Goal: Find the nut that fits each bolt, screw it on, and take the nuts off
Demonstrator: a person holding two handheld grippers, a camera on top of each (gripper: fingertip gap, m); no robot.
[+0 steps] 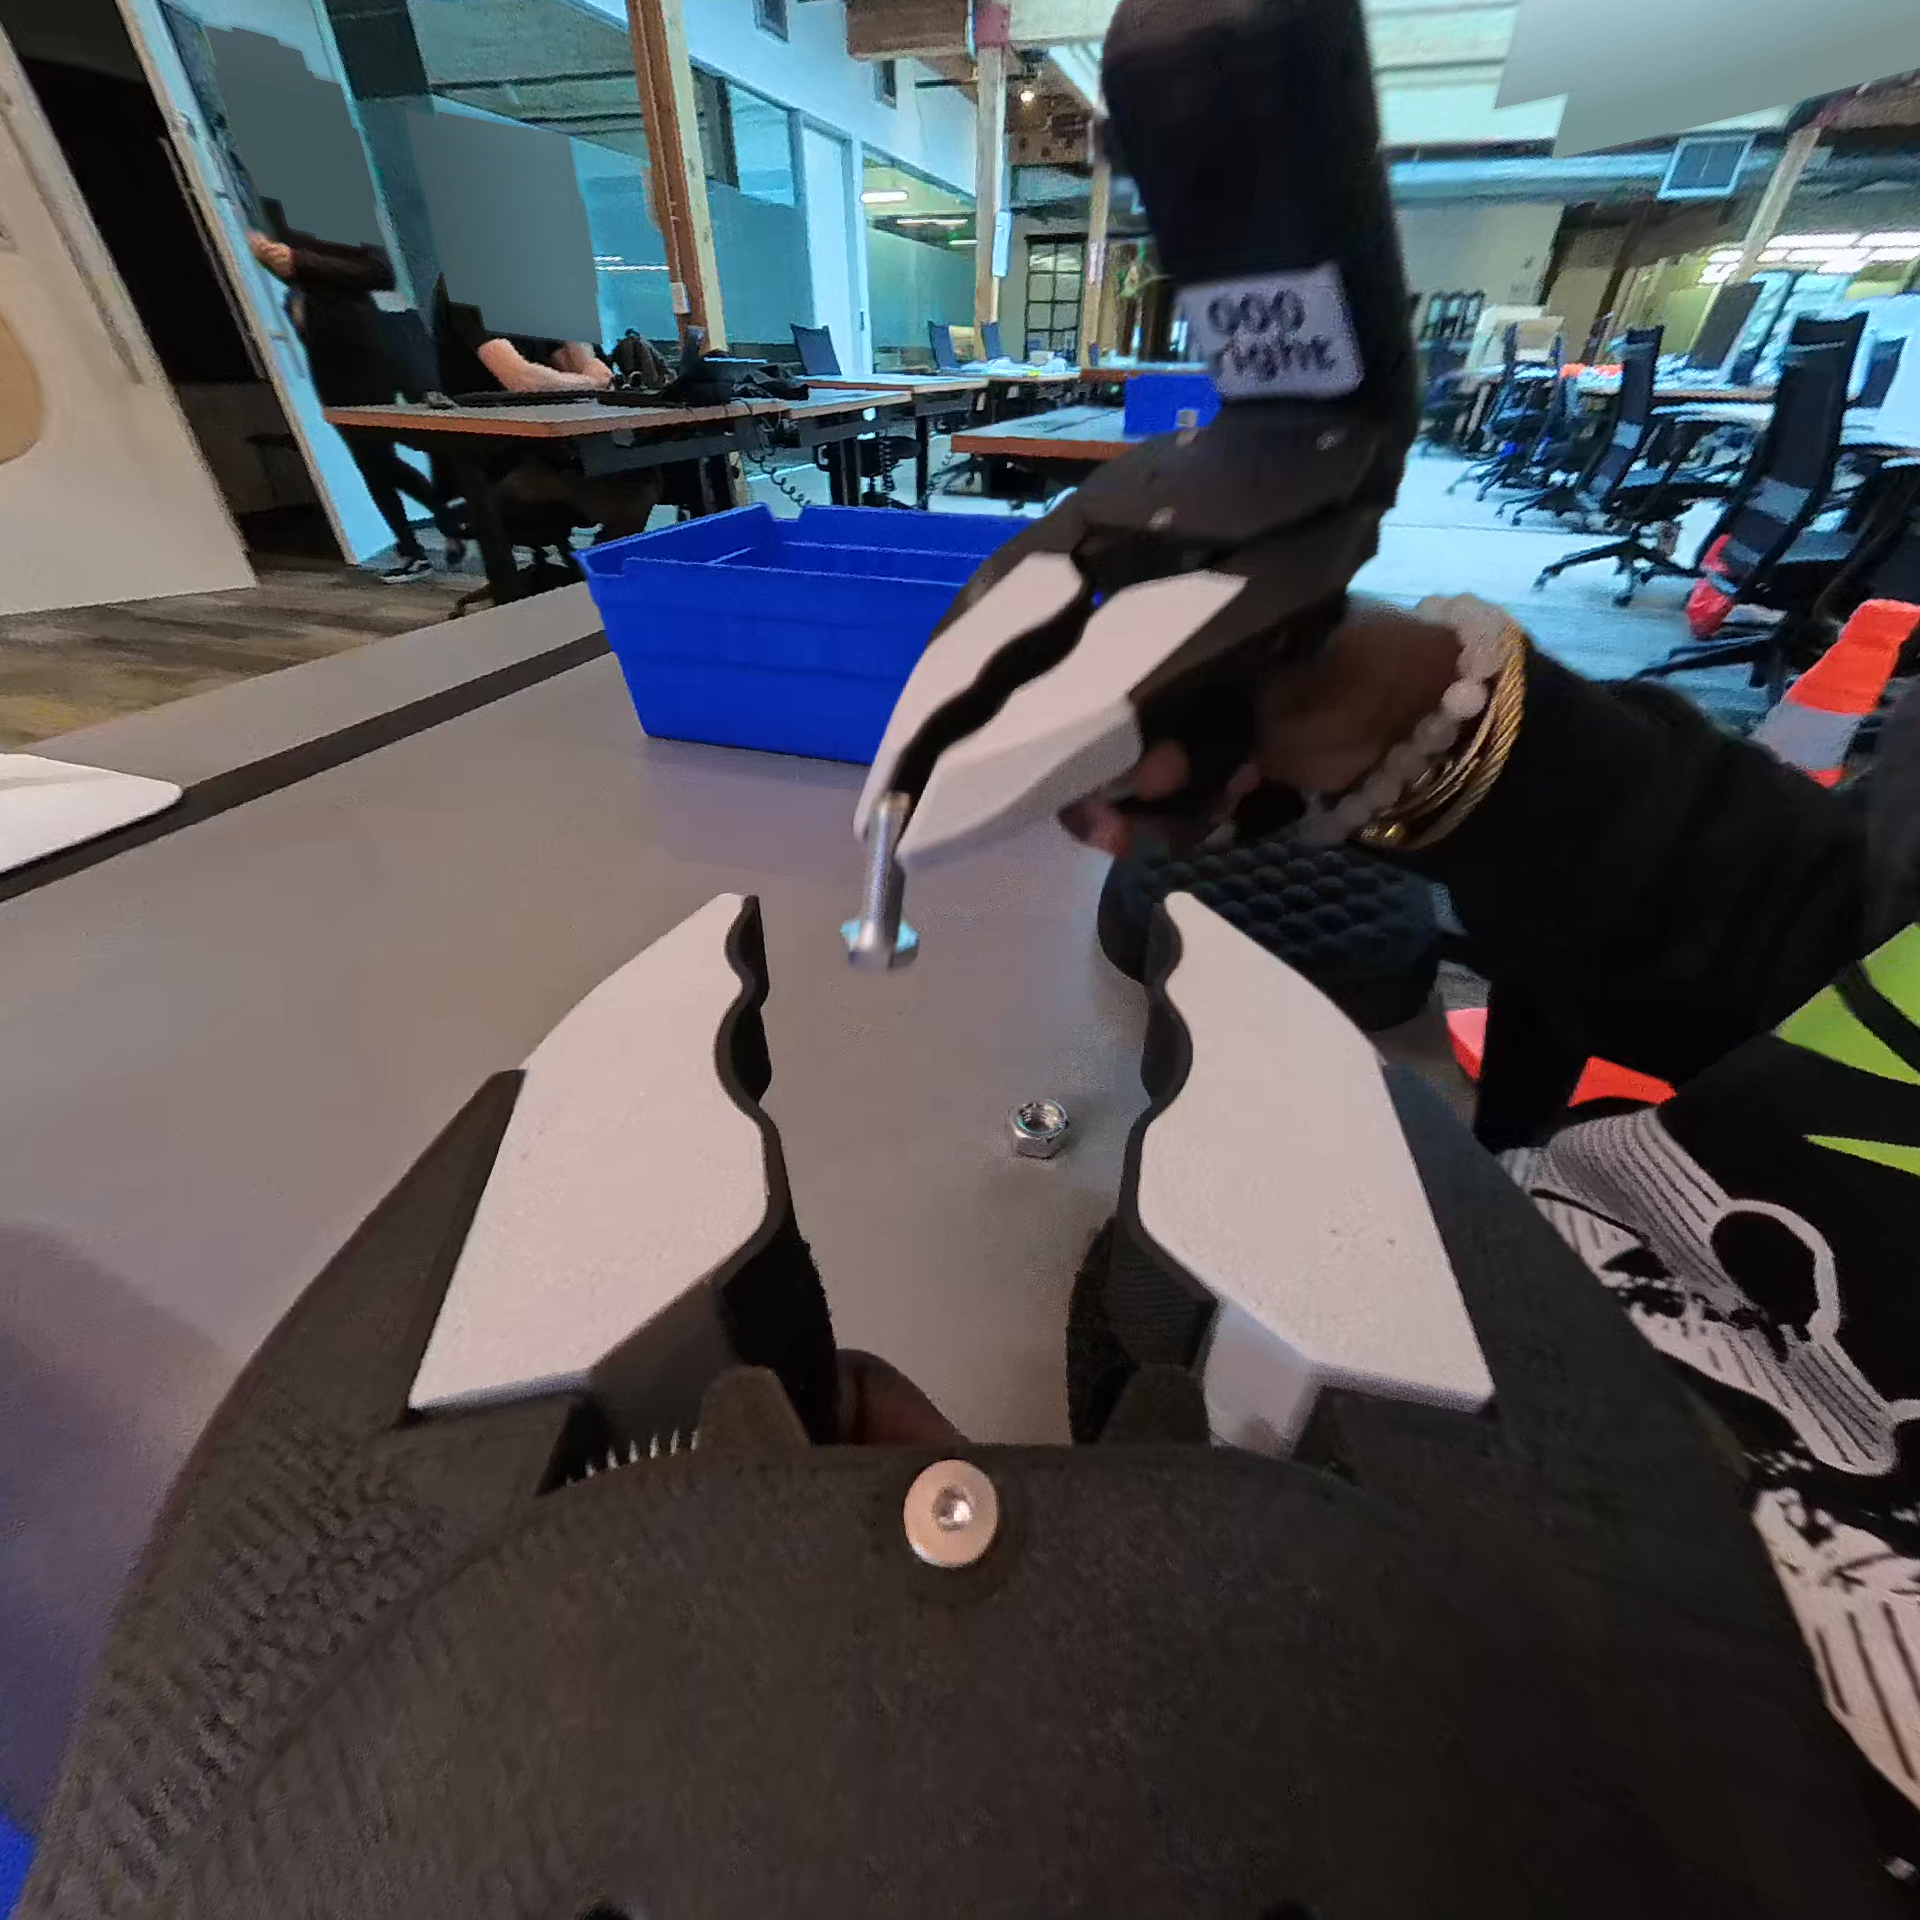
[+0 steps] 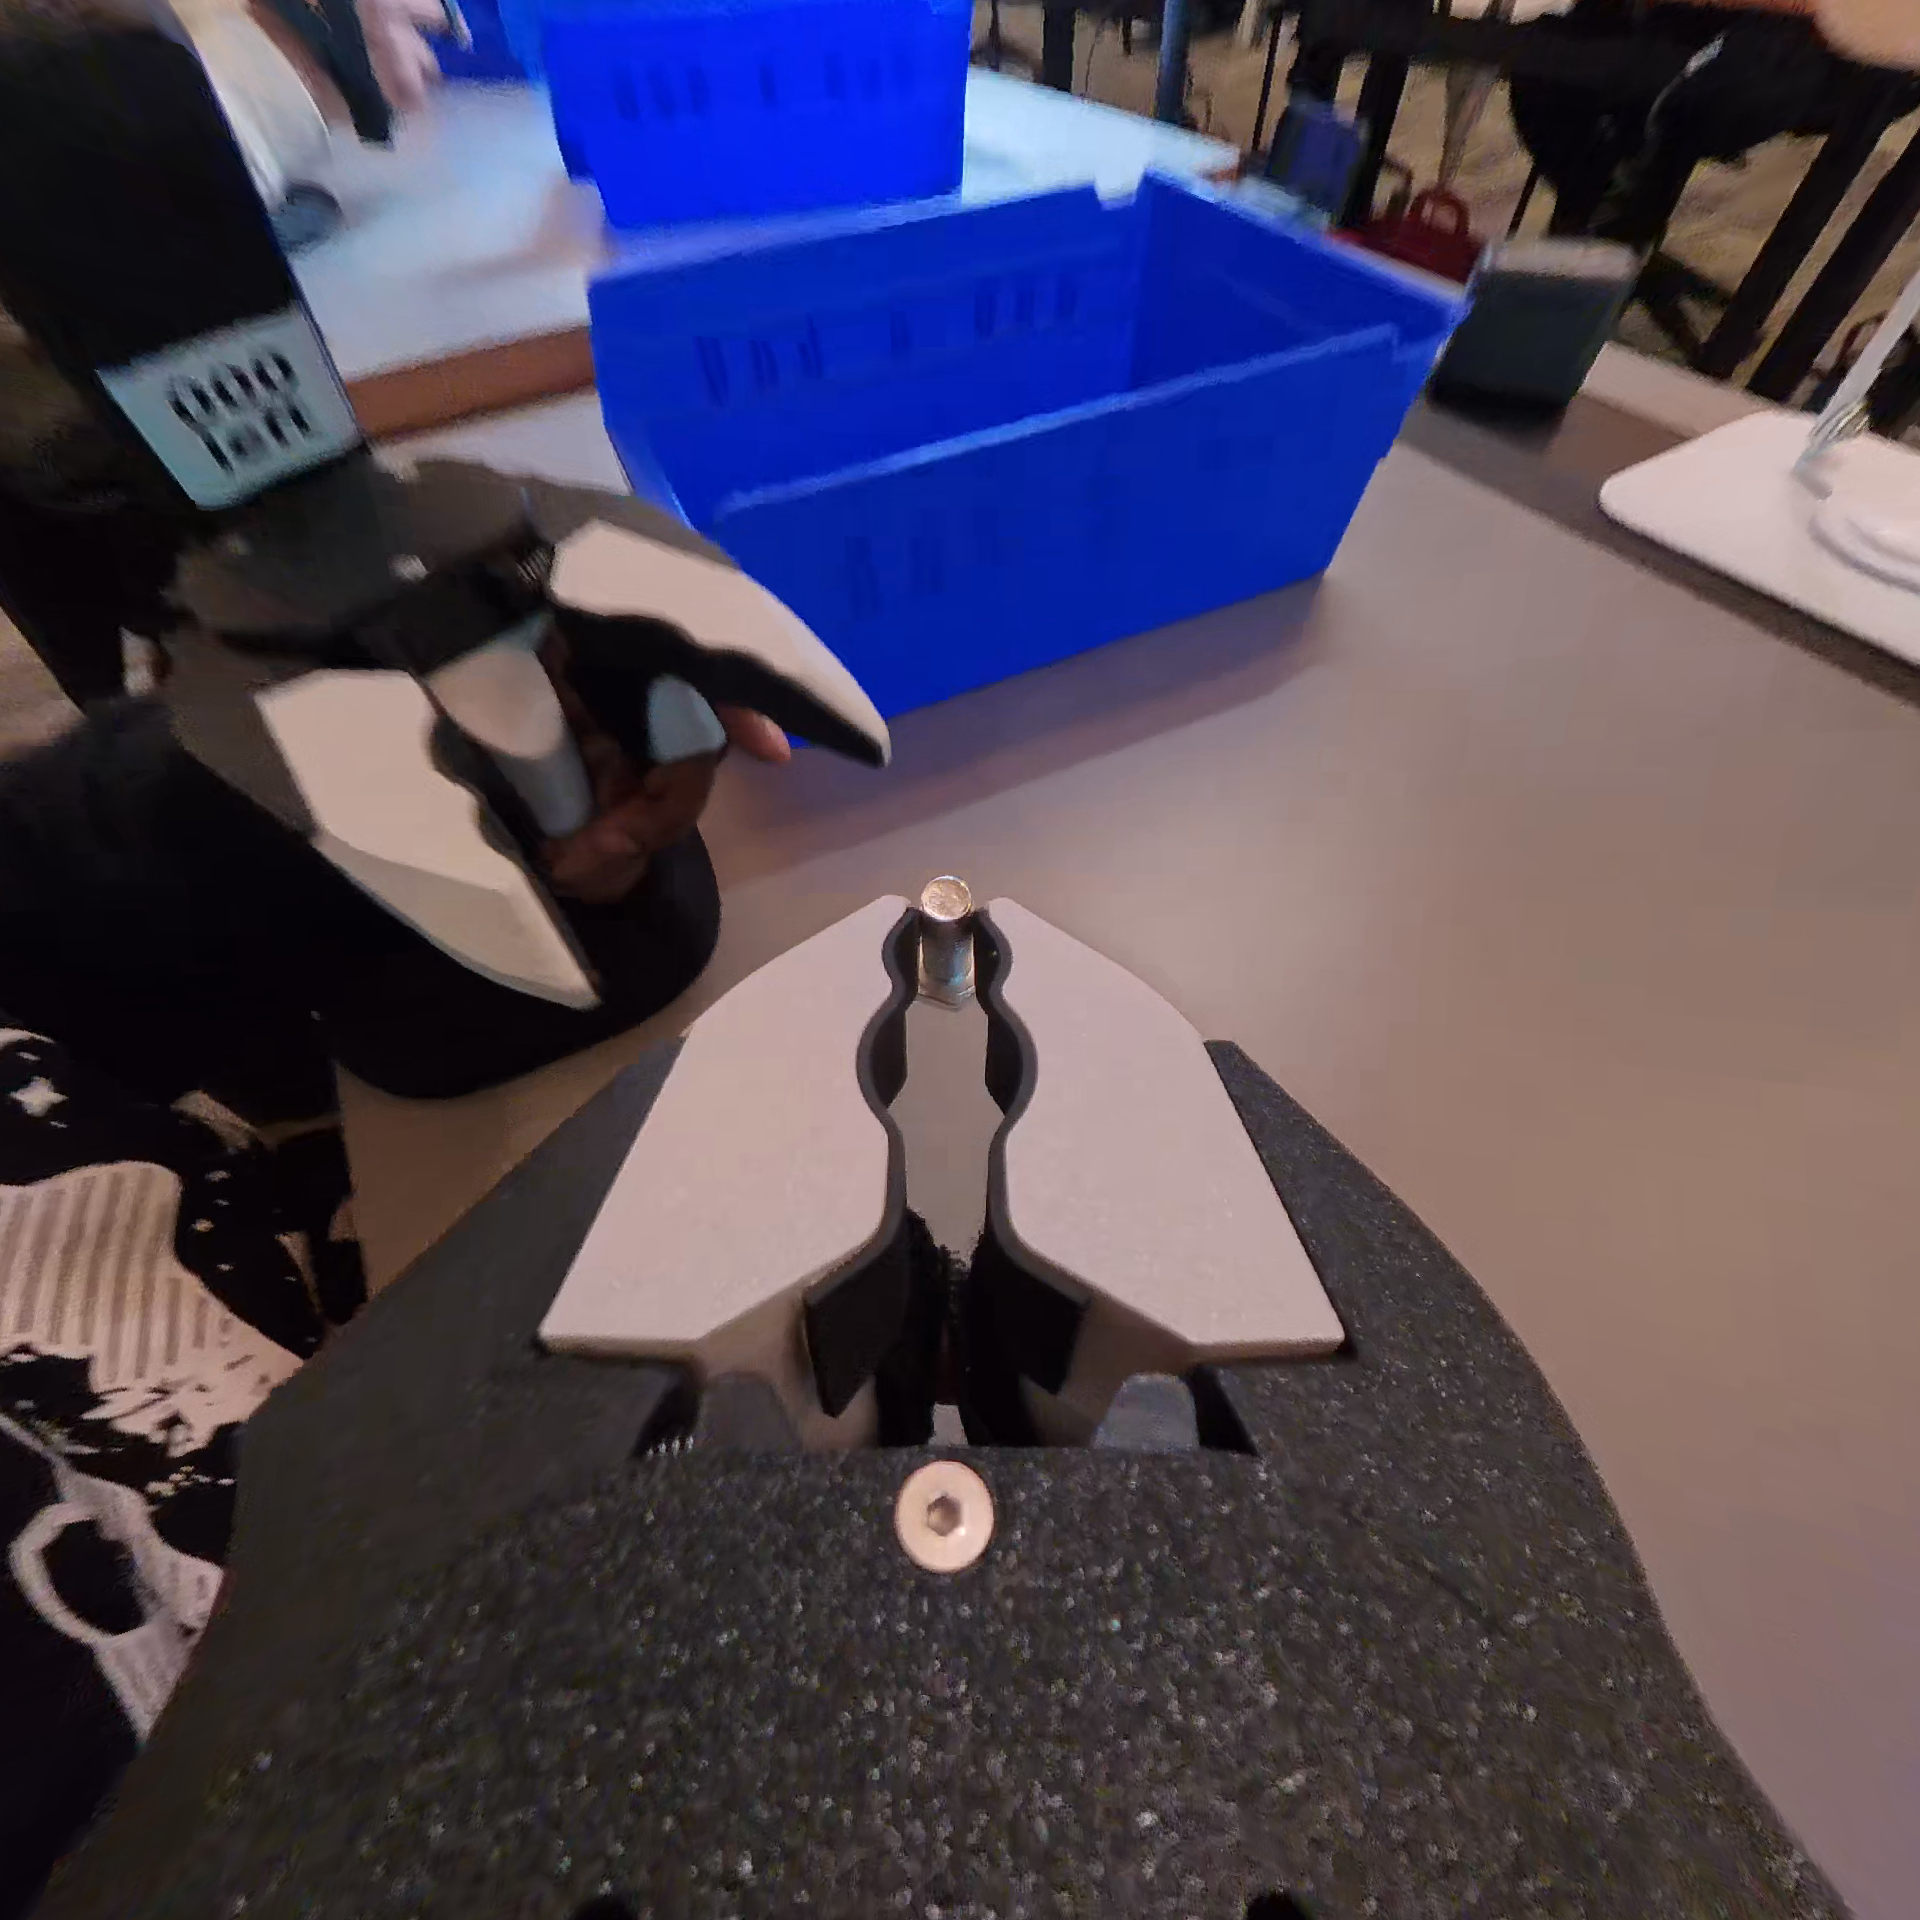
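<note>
Steel bolt (image 1: 881, 902) pinched by shank in right claw (image 1: 902, 821), head hanging low above grey counter (image 1: 416, 883). Left claw (image 1: 951, 1023) spread wide, empty, hovering near loose nut (image 1: 1038, 1126), likely readying pickup for threading. Blue bin (image 1: 790, 634) far behind.

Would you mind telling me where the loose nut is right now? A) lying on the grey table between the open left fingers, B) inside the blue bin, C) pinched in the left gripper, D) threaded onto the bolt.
A: the nut lies free on the table in front of the open left gripper, while the right gripper grips the bare bolt.
</note>
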